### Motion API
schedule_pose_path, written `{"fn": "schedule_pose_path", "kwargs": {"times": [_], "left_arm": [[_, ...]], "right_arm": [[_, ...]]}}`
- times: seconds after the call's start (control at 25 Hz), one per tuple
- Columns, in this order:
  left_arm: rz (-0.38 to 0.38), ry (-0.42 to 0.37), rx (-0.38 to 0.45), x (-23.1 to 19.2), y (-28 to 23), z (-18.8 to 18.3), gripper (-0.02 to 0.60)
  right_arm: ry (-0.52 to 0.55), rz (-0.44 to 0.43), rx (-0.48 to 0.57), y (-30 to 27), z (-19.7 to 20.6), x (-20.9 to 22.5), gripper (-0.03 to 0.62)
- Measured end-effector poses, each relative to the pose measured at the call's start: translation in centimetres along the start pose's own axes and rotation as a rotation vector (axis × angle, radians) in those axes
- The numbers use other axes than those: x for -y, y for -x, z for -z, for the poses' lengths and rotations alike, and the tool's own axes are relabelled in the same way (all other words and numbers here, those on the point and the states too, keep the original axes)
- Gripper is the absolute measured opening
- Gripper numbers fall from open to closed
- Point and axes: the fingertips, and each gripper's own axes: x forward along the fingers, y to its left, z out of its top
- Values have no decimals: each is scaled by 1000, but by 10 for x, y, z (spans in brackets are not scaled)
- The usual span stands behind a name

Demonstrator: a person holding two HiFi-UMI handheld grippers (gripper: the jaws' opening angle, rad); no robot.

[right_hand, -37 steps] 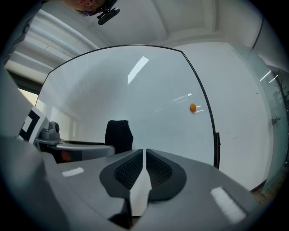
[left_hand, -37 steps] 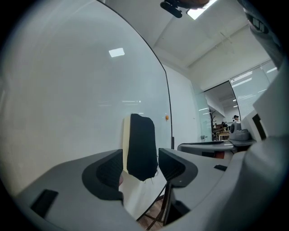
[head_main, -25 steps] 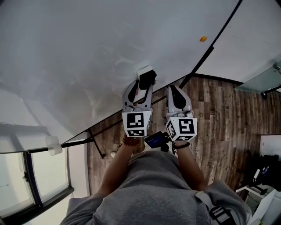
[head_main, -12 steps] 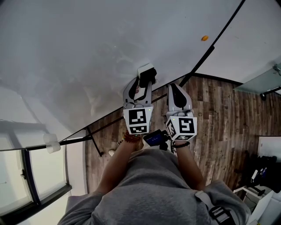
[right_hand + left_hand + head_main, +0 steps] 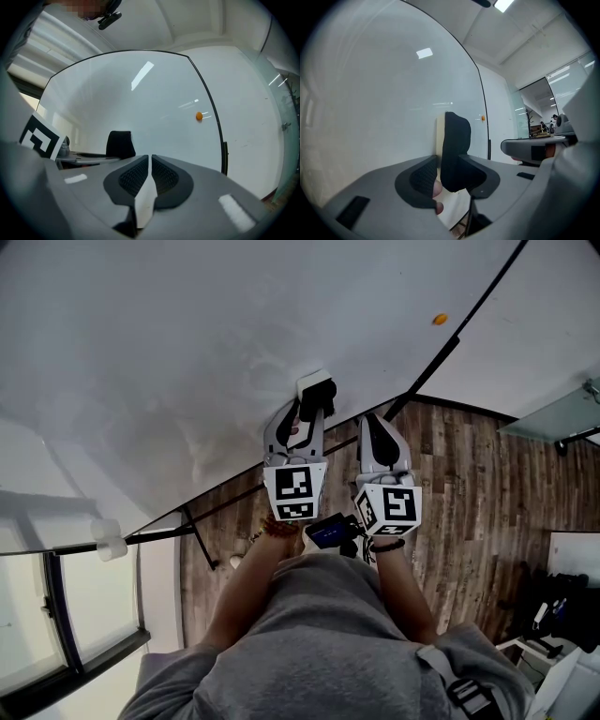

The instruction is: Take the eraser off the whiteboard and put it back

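Note:
The eraser (image 5: 316,393), black with a cream side, sits on the whiteboard (image 5: 187,352) straight ahead of me. My left gripper (image 5: 312,413) reaches level to it and its jaws, which have just been closing, hold the eraser (image 5: 454,136) between them. Both pads touch it: the left pad (image 5: 423,176) meets the cream side and the right pad lies on the black side. My right gripper (image 5: 371,424) hangs beside it, just short of the board, shut with nothing in it (image 5: 150,172). From the right gripper view the eraser (image 5: 119,144) shows as a black block.
An orange magnet (image 5: 439,320) sticks near the board's black right edge (image 5: 469,310). Below the board runs a wood floor (image 5: 469,484). A window (image 5: 56,615) lies at lower left, and dark equipment (image 5: 562,606) stands at lower right.
The left gripper's jaws have narrowed onto the eraser. Both hands and the eraser stay where they were.

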Motion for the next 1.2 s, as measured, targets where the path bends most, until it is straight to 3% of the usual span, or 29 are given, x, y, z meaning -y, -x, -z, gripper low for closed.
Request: {"fn": "schedule_pose_path", "kwargs": {"times": [1.2], "left_arm": [[38, 20, -6, 11, 14, 17, 132]], "right_arm": [[13, 5, -4, 11, 5, -4, 34]]}}
